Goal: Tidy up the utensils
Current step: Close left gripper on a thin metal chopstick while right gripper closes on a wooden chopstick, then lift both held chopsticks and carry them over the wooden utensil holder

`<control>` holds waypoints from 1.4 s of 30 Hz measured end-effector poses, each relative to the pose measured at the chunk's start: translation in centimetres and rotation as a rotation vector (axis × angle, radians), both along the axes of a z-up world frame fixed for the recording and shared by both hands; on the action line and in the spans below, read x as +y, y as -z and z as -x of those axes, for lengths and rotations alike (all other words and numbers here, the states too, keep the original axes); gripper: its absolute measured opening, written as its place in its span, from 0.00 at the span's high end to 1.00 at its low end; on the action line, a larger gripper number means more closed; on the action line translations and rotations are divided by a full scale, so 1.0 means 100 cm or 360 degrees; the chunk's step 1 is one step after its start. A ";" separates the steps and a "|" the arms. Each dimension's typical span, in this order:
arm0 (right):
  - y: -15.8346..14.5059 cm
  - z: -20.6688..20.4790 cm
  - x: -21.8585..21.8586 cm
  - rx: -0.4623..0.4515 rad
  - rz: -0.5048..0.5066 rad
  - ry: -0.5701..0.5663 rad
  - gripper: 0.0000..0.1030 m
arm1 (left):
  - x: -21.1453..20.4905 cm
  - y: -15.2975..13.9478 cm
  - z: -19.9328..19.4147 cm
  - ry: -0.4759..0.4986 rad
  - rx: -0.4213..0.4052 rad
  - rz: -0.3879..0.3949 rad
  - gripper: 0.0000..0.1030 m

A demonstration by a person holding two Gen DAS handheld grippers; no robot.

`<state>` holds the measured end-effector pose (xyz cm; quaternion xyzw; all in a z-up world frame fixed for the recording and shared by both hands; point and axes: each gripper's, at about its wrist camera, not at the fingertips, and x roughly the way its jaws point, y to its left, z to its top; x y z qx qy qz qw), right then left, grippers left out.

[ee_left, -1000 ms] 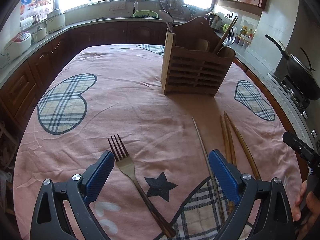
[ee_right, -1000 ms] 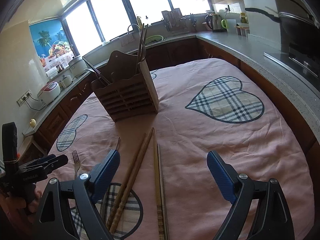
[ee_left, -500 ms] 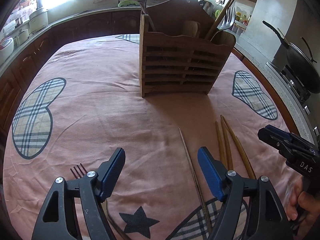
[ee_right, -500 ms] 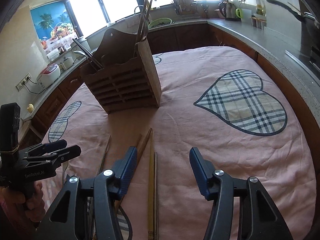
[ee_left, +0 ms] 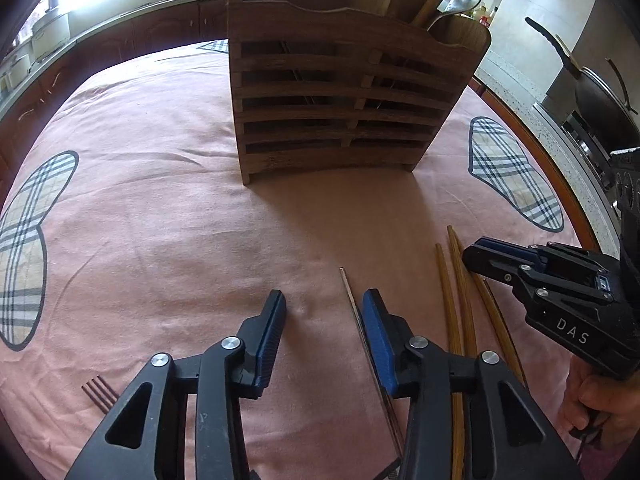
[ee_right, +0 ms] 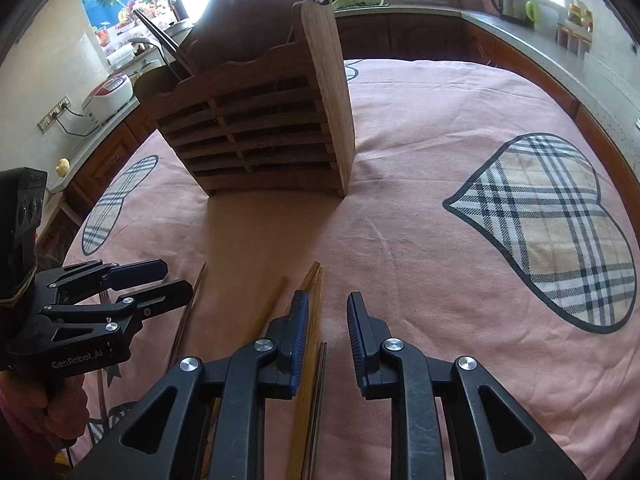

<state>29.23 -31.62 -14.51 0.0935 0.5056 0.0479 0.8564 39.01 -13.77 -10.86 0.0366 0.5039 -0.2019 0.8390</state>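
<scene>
- While both grippers tilt down toward the pink tablecloth (ee_left: 160, 208), loose utensils lie between them and the wooden caddy (ee_left: 344, 96), which stands at twelve o'clock.
- Left gripper (ee_left: 324, 320): its jaws are closing but not yet pressed on anything. A thin metal chopstick (ee_left: 352, 300) runs from twelve to six between the pads, close against the pad on the three o'clock side.
- Right gripper (ee_right: 328, 320): its jaws are closing and stand narrow. A short dark stick (ee_right: 320, 368) lies in the gap; whether the pads touch it, I cannot tell.
- Bamboo chopsticks (ee_right: 310, 360) lie just at nine o'clock of that gap, under the left-hand pad, long axes also twelve to six.
- A fork (ee_left: 98, 394) shows only its tines at eight o'clock of the left gripper, well apart.
- Each stick lies along its gripper's pointing line, so I judge the pinch squares across the narrow width; the left hand is nearer the metal one, the right nearer the bamboo.
</scene>
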 end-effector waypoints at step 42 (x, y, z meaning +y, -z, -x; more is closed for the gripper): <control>-0.089 0.041 0.010 -0.0323 -0.0089 0.0078 0.96 | 0.069 -0.095 0.084 0.0046 -0.0241 0.0239 0.97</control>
